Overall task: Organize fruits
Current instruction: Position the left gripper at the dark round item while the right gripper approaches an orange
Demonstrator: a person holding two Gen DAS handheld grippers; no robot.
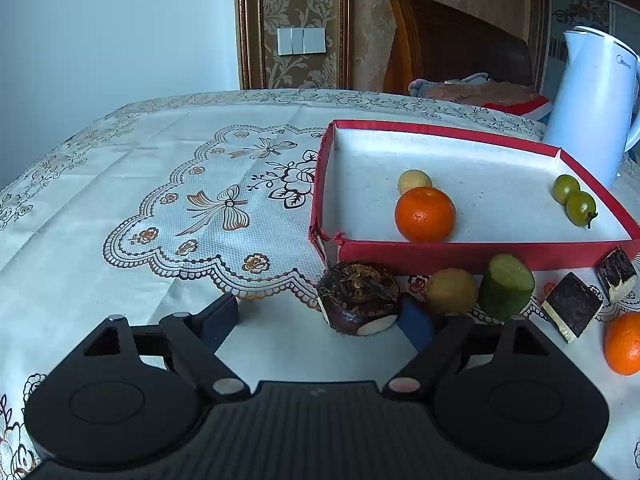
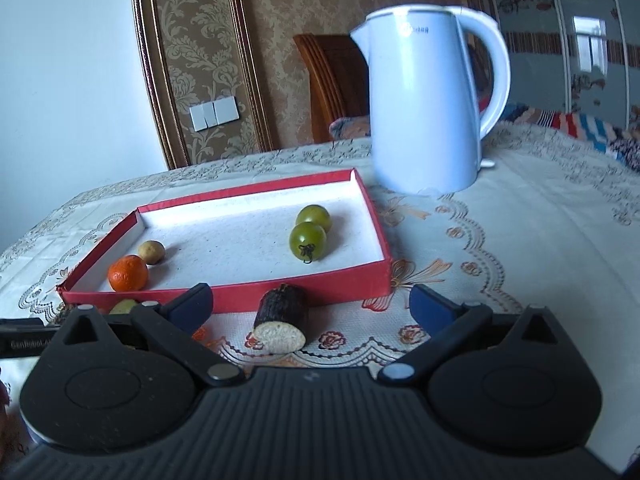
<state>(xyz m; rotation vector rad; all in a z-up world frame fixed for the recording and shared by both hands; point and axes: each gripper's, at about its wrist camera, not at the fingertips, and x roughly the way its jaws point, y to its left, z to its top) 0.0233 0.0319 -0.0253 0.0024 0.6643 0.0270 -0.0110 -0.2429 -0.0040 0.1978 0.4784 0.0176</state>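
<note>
A red tray (image 1: 480, 254) with a white floor holds an orange (image 1: 425, 214), a small yellow fruit (image 1: 415, 181) and two green fruits (image 1: 581, 208). My left gripper (image 1: 320, 316) is open in front of its near left corner. A dark brown hairy root (image 1: 360, 298) lies between the fingers, close to the right one. My right gripper (image 2: 310, 300) is open before the tray (image 2: 340, 288). A dark-skinned cut piece (image 2: 282, 316) with a pale face lies between its fingers, untouched.
Along the tray's front lie a yellow-green fruit (image 1: 451, 291), a green cut cylinder (image 1: 506, 286), two dark cut pieces (image 1: 572, 306) and a second orange (image 1: 624, 344). A white kettle (image 2: 424, 100) stands behind the tray. A wooden chair (image 1: 452, 44) is at the table's far edge.
</note>
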